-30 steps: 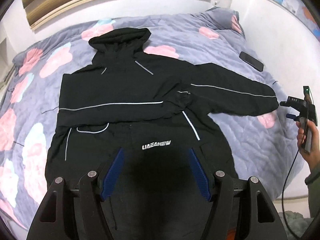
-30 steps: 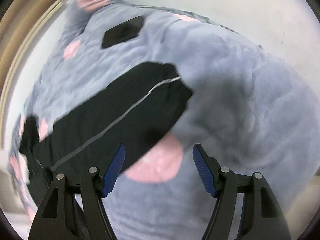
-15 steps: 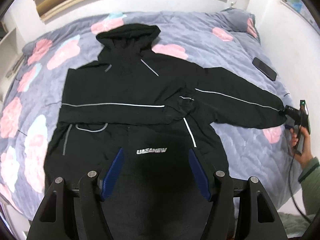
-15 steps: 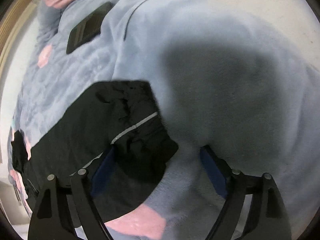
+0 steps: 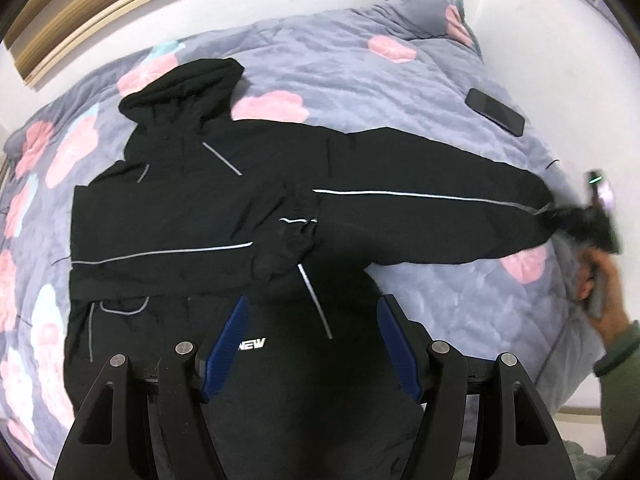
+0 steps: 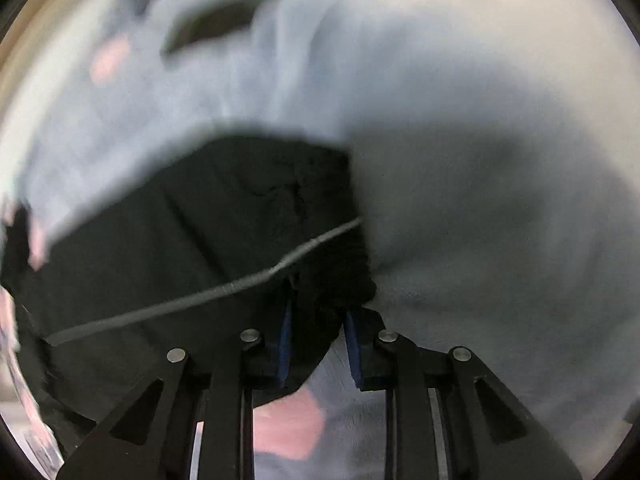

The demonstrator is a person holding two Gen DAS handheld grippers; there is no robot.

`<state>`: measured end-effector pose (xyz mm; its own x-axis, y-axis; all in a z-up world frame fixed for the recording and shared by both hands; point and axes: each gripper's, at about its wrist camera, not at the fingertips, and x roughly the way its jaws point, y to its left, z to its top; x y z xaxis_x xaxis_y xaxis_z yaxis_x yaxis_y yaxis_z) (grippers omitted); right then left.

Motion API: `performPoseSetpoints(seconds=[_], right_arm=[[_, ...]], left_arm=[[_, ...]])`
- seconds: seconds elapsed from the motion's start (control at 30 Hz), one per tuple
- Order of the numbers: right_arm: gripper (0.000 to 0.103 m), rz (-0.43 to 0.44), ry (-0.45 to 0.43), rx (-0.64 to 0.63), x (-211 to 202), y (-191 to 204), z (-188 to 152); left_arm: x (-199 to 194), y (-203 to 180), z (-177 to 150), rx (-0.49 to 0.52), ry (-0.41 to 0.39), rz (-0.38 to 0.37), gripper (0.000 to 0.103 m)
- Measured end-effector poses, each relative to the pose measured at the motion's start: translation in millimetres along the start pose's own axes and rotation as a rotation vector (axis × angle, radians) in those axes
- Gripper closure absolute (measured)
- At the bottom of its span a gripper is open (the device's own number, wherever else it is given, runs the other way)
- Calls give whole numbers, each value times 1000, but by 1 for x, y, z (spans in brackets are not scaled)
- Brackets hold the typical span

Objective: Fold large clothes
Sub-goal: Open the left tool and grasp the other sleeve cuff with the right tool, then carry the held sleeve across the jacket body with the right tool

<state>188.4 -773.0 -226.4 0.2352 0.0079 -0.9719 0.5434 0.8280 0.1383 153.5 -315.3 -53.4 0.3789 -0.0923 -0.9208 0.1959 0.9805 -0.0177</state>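
Three white letters, "NEW" [image 5: 253, 345], are all that reads on the black hooded jacket [image 5: 192, 216] (the left gripper [image 5: 312, 344] covers the rest of the chest print, fully legible half a second ago). The jacket lies flat on the flowered grey bed cover [image 5: 360, 80], one sleeve folded across the body, the other stretched toward a dark phone [image 5: 495, 111]. Its cuff [image 6: 320, 280] is now pinched between the narrow fingers of the right gripper [image 6: 316, 344], which stood wide apart earlier. Left fingers [image 5: 224, 352] hover wide open above the hem.
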Motion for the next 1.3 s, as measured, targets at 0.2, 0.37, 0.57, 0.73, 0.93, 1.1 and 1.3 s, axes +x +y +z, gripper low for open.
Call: performPoseSetpoints(seconds=[0.2,0.37,0.57,0.73,0.93,1.1,1.3], right_arm=[[80,-61,-132,-126,-57,54,-11],[81,65,-221,-227,-115,127,-33],[81,223,-201,-420,-150,252,-74],[81,308,-183,-613,-159,366,-121],[81,354,-133,-784,-142,472,-192],[79,356,-18,-844,-92,548,-221],[75,165,107,-927,8,599,-256]], left_arm=[[-3,24,-13,-7,6,18,35],[-7,73,-31,-107,3,9,35],[-13,120,-46,-163,-17,-3,35],[-20,156,-49,-205,-51,-9,35],[-15,200,-62,-248,-44,2,35],[-1,240,-76,-313,-17,8,35],[18,280,-88,-412,11,30,35]])
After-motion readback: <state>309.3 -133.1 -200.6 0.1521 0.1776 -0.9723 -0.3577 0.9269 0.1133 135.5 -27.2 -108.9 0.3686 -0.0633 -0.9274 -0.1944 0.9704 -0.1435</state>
